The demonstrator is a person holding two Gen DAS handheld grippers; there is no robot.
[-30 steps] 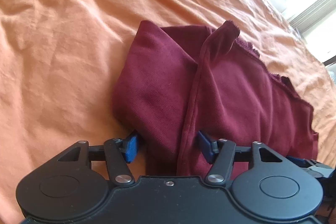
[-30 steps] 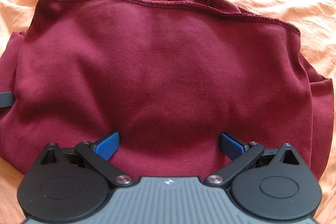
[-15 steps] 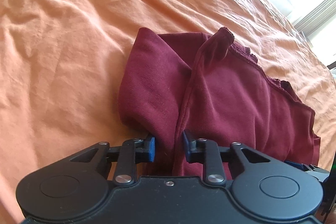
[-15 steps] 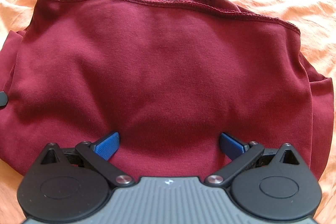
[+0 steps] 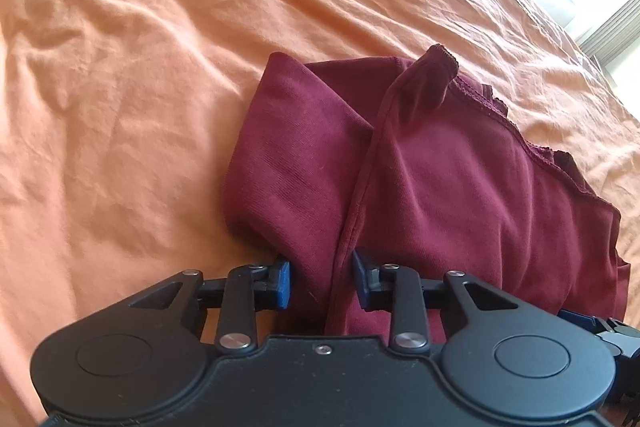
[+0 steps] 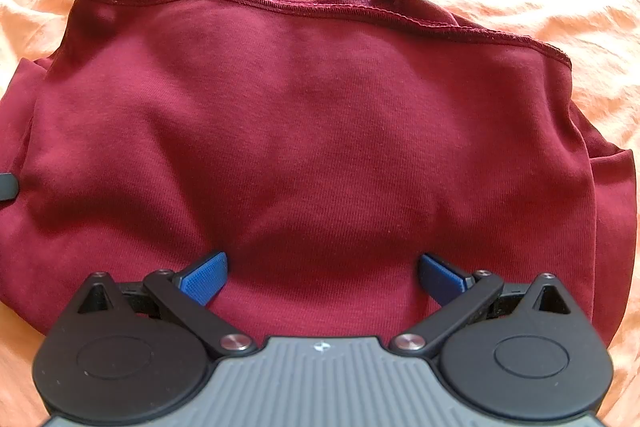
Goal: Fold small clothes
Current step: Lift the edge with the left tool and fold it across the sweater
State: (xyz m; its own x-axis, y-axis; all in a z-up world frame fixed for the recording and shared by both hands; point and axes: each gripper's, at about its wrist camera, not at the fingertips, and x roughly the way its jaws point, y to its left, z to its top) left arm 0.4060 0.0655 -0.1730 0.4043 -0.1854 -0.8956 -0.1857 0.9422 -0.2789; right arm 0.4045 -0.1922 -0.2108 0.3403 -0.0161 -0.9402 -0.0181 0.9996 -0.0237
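Note:
A small maroon garment (image 5: 440, 179) lies folded on the orange sheet; it fills the right wrist view (image 6: 312, 131), stitched hem at the far side. My left gripper (image 5: 322, 281) is closed onto a bunched fold and seam at the garment's near left end, blue pads pressed against the cloth on both sides. My right gripper (image 6: 322, 277) is wide open, its blue pads resting over the garment's near edge with flat cloth between them. The right gripper's tip (image 5: 600, 325) shows at the left view's lower right.
The wrinkled orange sheet (image 5: 140, 87) spreads all around the garment. A bright white edge and a window blind (image 5: 612, 31) lie at the far right. The left gripper's dark tip (image 6: 7, 185) shows at the right view's left edge.
My left gripper has closed from open onto the garment's near fold and drawn it slightly back. My right gripper has stayed open and nearly still.

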